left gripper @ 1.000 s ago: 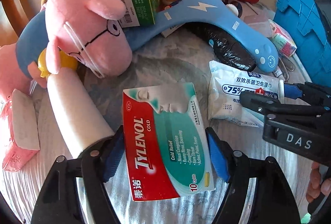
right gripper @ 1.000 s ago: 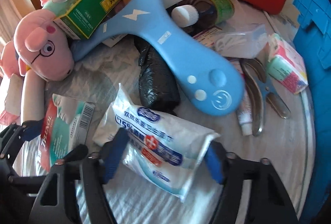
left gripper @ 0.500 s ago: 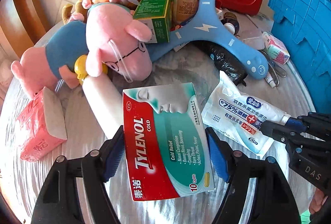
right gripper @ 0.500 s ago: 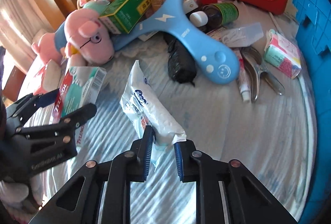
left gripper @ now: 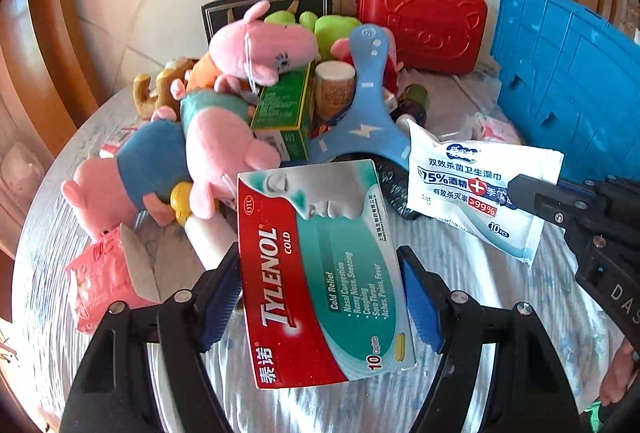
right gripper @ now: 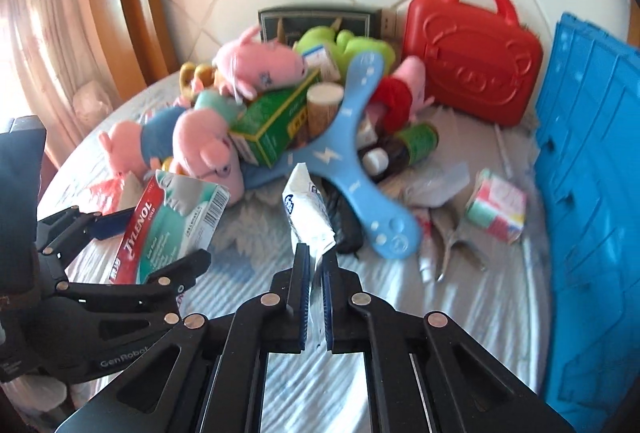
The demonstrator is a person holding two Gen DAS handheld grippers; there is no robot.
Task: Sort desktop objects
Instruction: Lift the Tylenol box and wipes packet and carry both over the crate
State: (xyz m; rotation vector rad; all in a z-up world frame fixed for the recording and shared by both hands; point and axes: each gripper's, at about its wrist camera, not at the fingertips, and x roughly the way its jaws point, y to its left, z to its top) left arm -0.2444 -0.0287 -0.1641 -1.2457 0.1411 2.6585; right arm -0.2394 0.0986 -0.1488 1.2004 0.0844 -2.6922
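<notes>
Left wrist view
Left tongs [left gripper: 320,289]: clamped across a Tylenol box [left gripper: 320,269], blue pads pressed to its two long sides; box lifted clear of the table [left gripper: 52,233], its red-and-teal face up
Right tongs [left gripper: 532,199]: reaching in from the right of the left tongs; pinched on the edge of a wipes packet [left gripper: 476,189], which hung above the cloth
Beyond the left tongs: a heap of pink plush pigs [left gripper: 224,157], a green carton [left gripper: 288,113] and a blue boomerang toy [left gripper: 360,105]; a red case [left gripper: 424,29] stood behind the heap; a blue crate [left gripper: 568,81] rose off to the right
Left of the left tongs: a pink tissue pack [left gripper: 104,281] lay on the table; a white tube [left gripper: 208,237] lay just beside the left pad

Right wrist view
Right tongs [right gripper: 316,265]: narrowed almost to nothing, having just been closing; the thin edge of the wipes packet [right gripper: 308,209] was caught between the pads, and it stood up edge-on ahead of them
Left tongs [right gripper: 152,241]: to the left of the right tongs; gripping the Tylenol box [right gripper: 172,225], tilted, barcode end upward
Ahead of the right tongs: the boomerang toy [right gripper: 352,149] over a black bundle [right gripper: 344,217]; a dark bottle [right gripper: 404,149] just past it
Right of the right tongs: nail clippers [right gripper: 456,245] and a small striped packet [right gripper: 496,211] on the cloth; the blue crate [right gripper: 592,193] beyond them
</notes>
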